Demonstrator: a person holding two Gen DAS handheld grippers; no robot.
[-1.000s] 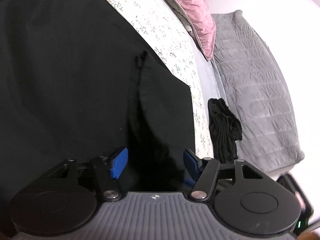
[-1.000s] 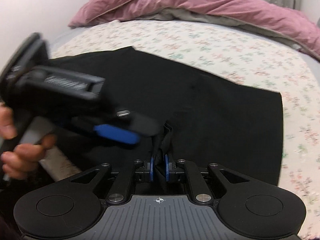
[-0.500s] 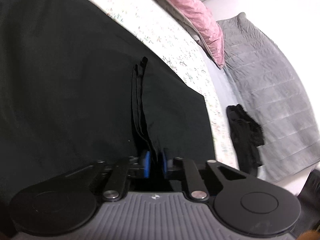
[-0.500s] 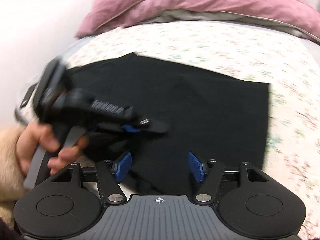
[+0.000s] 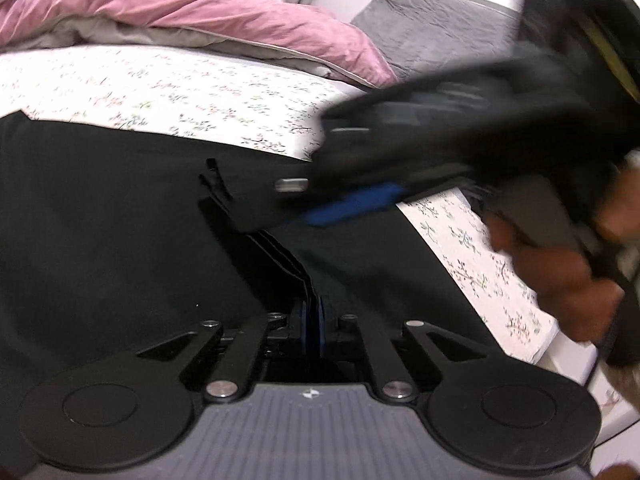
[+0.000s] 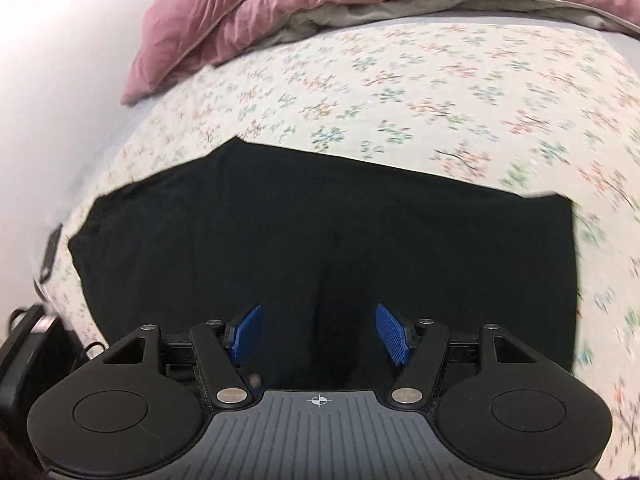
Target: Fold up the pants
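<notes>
Black pants (image 6: 320,240) lie spread flat on a floral bedsheet (image 6: 440,92). In the left wrist view the pants (image 5: 100,220) fill the left and middle. My left gripper (image 5: 312,320) is shut on a raised, layered fold of the pants' edge. My right gripper (image 6: 320,334) is open and empty, hovering over the near edge of the pants. It also crosses the left wrist view (image 5: 352,204), blurred, above the pants at the right, held by a hand (image 5: 560,268).
A pink duvet (image 6: 320,4) lies bunched at the head of the bed. A grey quilt (image 5: 440,28) lies beyond the bed at the right. A white wall (image 6: 52,60) is at the left. A dark device (image 6: 24,344) sits at the bed's lower left edge.
My right gripper opened, let go of the pants and drew back. My left gripper closed on the fold of the pants' edge and swung round toward the head of the bed.
</notes>
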